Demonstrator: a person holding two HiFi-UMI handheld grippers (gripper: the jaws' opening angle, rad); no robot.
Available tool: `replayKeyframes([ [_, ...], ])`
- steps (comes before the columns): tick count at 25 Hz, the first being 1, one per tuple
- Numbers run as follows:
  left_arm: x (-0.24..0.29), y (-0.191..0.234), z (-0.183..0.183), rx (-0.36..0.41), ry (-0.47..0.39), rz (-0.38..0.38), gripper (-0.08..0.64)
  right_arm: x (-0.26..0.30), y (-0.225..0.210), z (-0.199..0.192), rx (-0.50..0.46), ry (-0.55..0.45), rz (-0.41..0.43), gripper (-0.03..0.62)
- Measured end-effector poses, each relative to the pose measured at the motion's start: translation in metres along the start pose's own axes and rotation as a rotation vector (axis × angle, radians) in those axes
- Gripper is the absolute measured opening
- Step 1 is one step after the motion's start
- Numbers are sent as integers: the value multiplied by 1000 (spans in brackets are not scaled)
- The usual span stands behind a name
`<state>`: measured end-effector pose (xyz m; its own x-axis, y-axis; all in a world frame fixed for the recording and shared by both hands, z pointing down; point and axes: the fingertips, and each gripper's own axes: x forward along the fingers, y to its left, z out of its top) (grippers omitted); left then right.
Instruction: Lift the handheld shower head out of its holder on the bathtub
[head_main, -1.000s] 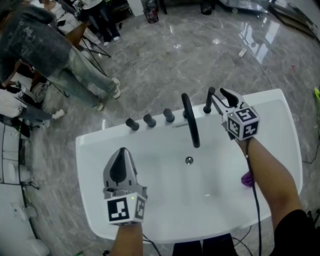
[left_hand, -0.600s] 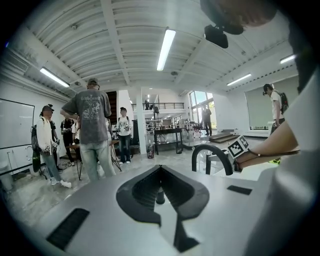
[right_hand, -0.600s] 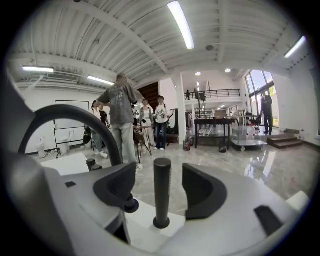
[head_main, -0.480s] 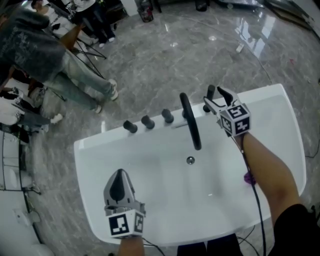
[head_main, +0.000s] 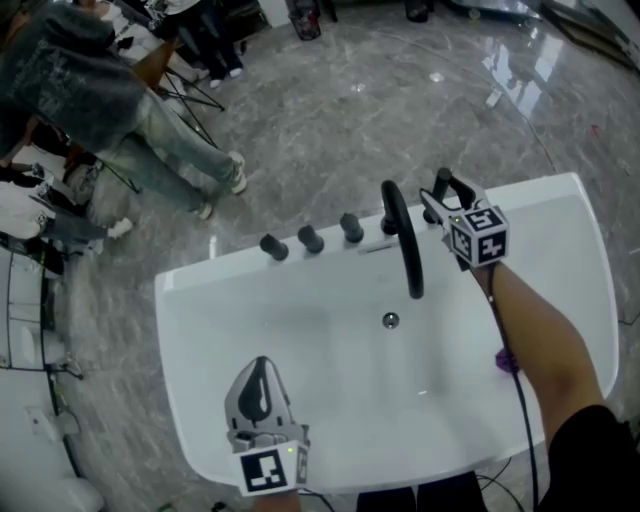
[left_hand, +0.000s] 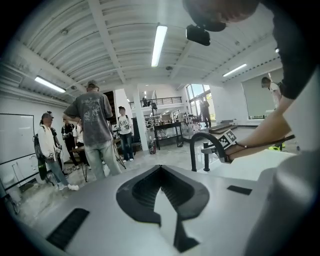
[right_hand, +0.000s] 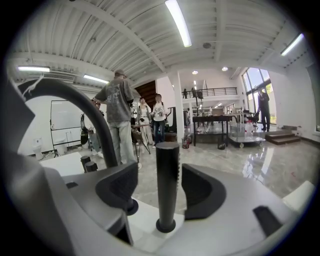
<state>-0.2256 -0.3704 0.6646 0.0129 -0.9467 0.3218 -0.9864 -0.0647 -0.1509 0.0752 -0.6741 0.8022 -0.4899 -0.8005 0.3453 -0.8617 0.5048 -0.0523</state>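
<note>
Right gripper: jaws wide apart, straddling black cylindrical handheld shower head, no contact.
Shower head: upright in holder, white bathtub rim.
Left gripper: jaws together, empty.
Risk: off-centre closing may tilt it, jamming the lift.

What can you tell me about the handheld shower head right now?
The handheld shower head is a slim, matte black cylinder with a flat top and a row of small nubs down one side. It stands upright, seated in its round black holder on the white tub rim, beside the arched spout. The right tool has it between open jaws; neither pad touches it.
</note>
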Motion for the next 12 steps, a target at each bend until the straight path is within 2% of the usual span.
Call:
replayKeyframes([
  [4, -2, 1, 0, 32, 0, 9, 9, 4, -8, -2, -8, -7, -22, 150],
  [7, -4, 1, -6, 40, 12, 9, 9, 9, -9, -5, -21, 4, -19, 150],
  [12, -6, 2, -12, 6, 26, 15, 9, 11, -9, -13, -10, 28, -10, 147],
])
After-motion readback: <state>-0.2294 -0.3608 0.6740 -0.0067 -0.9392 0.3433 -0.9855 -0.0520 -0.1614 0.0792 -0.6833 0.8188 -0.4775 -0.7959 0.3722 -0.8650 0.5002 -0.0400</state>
